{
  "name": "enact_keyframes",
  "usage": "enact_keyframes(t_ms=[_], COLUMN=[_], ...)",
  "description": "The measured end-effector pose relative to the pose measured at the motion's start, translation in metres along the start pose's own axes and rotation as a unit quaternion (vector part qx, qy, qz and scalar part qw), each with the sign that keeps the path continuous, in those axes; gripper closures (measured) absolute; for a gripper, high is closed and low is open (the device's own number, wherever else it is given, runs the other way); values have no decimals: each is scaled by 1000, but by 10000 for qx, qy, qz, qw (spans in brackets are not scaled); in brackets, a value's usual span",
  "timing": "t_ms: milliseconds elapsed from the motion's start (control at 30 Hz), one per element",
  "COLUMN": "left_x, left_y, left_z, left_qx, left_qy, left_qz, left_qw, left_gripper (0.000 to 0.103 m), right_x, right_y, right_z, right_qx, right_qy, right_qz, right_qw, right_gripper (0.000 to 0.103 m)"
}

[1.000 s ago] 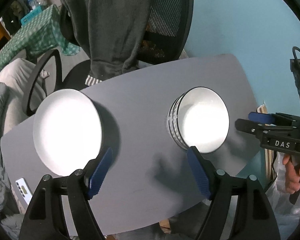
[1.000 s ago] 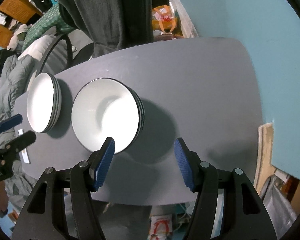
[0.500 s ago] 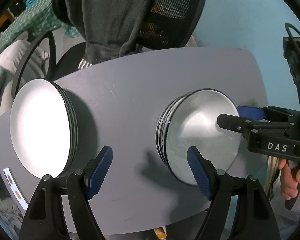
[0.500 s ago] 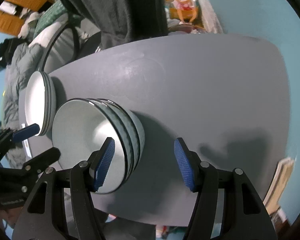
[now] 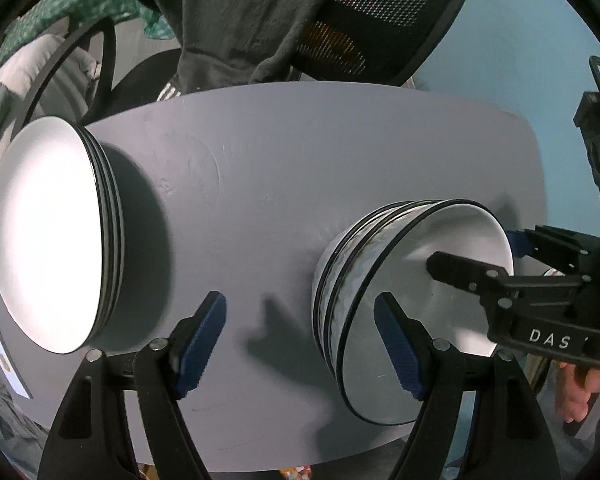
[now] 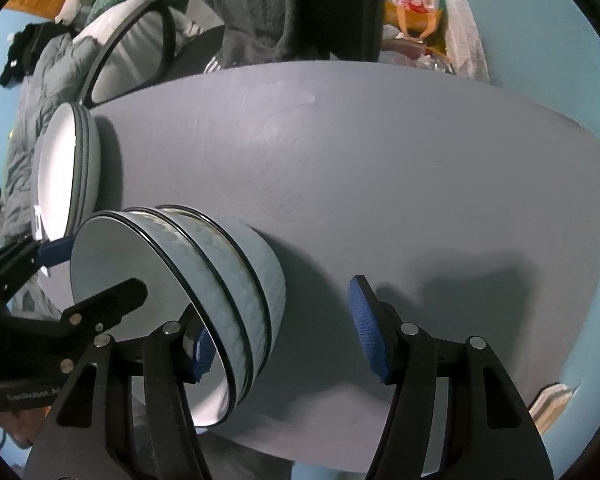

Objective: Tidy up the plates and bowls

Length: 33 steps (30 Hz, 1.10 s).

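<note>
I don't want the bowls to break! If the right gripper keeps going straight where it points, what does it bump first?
Probably the stack of bowls: the right gripper straddles its rim, one finger inside, one outside. Depth is unclear.

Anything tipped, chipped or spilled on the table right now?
Nothing stands out. The stack of bowls and the stack of plates sit upright and nested evenly on the grey table, apart from each other. No chips or spills show. Only faint ring marks on the tabletop.
</note>
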<state>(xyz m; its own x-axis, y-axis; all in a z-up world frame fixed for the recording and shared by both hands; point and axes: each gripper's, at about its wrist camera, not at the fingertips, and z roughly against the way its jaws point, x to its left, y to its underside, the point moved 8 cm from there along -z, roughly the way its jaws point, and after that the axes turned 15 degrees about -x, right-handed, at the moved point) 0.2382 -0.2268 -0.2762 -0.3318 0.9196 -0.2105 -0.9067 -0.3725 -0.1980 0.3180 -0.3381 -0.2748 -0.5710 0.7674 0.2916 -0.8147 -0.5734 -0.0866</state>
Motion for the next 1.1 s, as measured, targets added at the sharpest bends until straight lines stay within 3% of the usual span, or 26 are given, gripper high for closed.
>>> enact_keyframes(t_ms=[67, 167, 333, 500, 567, 667, 800, 1100], left_x=[-2, -1, 0, -4, -7, -14, -15, 13], left_y=[0, 3, 6, 7, 8, 9, 11, 35], left_z=[0, -4, -7, -9, -10, -9, -5, 7], left_qx=[61, 192, 276, 345, 383, 410, 322, 381], left_qy=[84, 64, 344, 671, 786, 863, 790, 666], left_qz=[61, 30, 173, 293, 309, 228, 51, 79], left_qw=[9999, 9998, 9989, 9967, 9957, 9952, 9963, 9970], left_gripper=[44, 58, 61, 66, 74, 81, 82, 84], right_x=[2, 5, 13, 19, 23, 26, 28, 50], right_y=[1, -2, -8, -11, -11, -11, -9, -2], right_z=[0, -2, -4, -5, -4, -4, -4, -9], right_qx=[21, 40, 58, 70, 30, -35, -94, -105], right_qy=[-34, -89, -122, -165, -190, -53, 211, 236], right_qz=[26, 88, 128, 190, 224, 326, 439, 324], right_qw=[10000, 9999, 9998, 9997, 9996, 9994, 9988, 9991], right_gripper=[43, 43, 45, 65, 70, 70, 70, 70])
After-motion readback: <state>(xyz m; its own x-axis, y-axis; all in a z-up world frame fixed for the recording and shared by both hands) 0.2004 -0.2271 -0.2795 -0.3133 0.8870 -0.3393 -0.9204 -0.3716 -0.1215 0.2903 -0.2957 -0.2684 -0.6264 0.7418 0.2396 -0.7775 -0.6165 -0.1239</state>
